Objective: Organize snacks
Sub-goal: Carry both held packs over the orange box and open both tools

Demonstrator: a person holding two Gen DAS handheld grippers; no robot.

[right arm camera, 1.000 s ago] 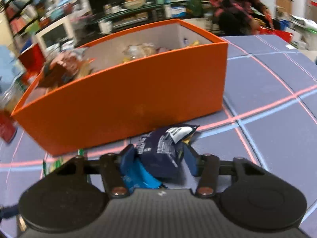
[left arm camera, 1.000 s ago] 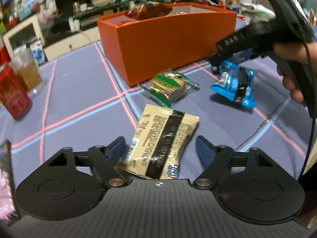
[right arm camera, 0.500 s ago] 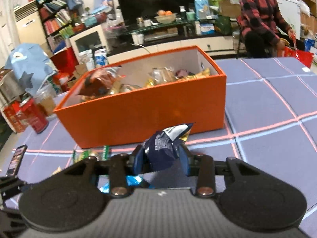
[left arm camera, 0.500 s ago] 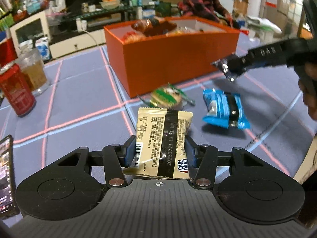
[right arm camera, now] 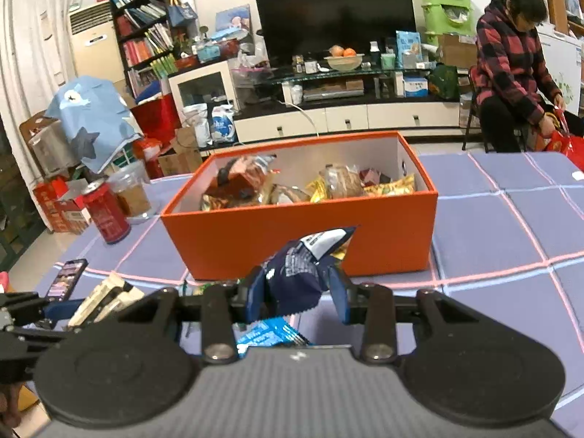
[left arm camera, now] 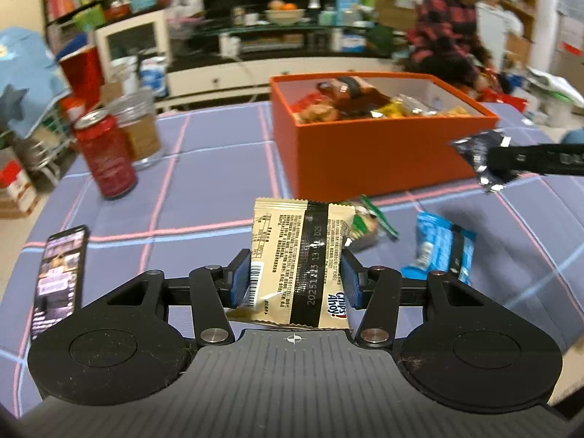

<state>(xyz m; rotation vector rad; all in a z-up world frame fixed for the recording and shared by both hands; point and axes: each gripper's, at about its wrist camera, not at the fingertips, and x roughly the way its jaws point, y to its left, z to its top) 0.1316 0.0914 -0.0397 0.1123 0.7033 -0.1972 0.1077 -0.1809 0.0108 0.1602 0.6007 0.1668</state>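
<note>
My left gripper (left arm camera: pixel 295 283) is shut on a beige Chips Ahoy packet (left arm camera: pixel 297 255) and holds it above the table. My right gripper (right arm camera: pixel 297 292) is shut on a dark blue snack packet (right arm camera: pixel 301 270), lifted in front of the orange box (right arm camera: pixel 299 233); it also shows in the left wrist view (left arm camera: pixel 481 153). The orange box (left arm camera: pixel 383 153) holds several snacks. A light blue packet (left arm camera: pixel 443 250) and a green-striped packet (left arm camera: pixel 368 222) lie on the tablecloth near the box.
A red can (left arm camera: pixel 104 157) and a glass jar (left arm camera: pixel 140 131) stand at the table's left. A phone (left arm camera: pixel 60 277) lies near the left edge. A person in a plaid shirt (right arm camera: pixel 511 76) sits beyond the table at the right.
Both grippers have risen with their packets. The left gripper closed on the beige packet and lifted it; the right lifted the dark blue packet higher, off the light blue one.
</note>
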